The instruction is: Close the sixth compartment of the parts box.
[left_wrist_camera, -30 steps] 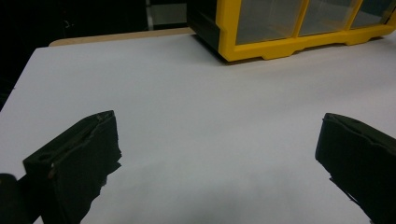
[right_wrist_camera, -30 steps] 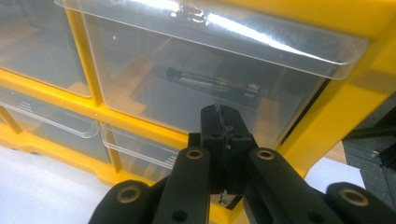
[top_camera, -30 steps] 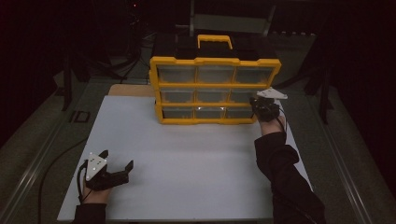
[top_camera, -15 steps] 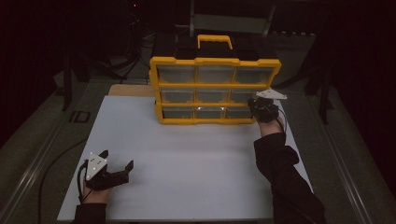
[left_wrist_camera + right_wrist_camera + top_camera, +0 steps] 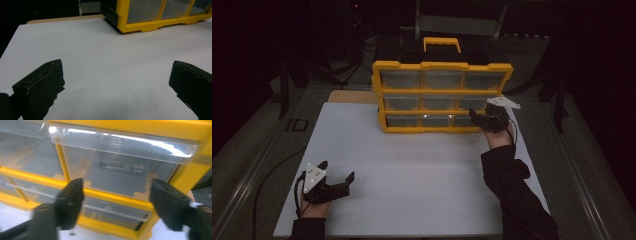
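Your right gripper (image 5: 482, 119) had just spread its fingers, nothing between them, at the organizer's (image 5: 442, 95) right-hand drawers (image 5: 117, 173) at the table's (image 5: 412, 165) back. Left gripper (image 5: 337, 182) rested apart, idle. Next, likely, you needed to close on a drawer lip.

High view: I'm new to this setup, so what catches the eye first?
The yellow drawer cabinet stands at the far edge of the white table. The right hand-held gripper, jaws just opened and empty, sits at its lower right drawers, while the left hand-held gripper rests open near the front left.
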### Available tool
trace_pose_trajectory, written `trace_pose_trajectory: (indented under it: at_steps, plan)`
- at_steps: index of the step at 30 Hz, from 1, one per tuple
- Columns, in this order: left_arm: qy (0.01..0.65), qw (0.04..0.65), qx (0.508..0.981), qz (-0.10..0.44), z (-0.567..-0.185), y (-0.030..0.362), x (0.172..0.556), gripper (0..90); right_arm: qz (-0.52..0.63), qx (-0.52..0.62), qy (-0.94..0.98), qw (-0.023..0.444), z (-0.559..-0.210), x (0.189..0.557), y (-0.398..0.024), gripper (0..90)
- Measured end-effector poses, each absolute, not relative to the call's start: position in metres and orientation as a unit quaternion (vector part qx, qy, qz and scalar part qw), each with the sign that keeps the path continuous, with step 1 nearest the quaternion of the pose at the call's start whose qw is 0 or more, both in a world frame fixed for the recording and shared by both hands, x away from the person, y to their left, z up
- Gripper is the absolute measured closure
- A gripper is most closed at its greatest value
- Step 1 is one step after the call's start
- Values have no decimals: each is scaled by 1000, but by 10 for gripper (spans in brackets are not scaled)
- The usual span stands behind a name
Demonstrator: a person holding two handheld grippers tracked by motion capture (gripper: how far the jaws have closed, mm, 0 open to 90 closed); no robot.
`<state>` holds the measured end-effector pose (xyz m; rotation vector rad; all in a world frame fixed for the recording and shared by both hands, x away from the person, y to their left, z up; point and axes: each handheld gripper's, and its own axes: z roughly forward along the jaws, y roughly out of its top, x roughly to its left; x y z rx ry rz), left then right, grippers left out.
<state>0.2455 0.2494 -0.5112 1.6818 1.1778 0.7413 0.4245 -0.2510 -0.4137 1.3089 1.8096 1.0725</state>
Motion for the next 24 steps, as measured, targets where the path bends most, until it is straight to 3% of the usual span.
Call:
trace_pose_trajectory:
  at_steps: [2, 5, 24]
  plan:
    - [479, 461, 683, 302, -511, 249, 245, 0, 410, 506, 684, 329, -413, 424, -251, 161]
    - [480, 461, 682, 302, -511, 250, 245, 0, 413, 507, 683, 325, -413, 421, -251, 95]
    - [481, 465, 679, 303, -510, 250, 245, 0, 426, 479, 697, 321, -405, 407, -247, 96]
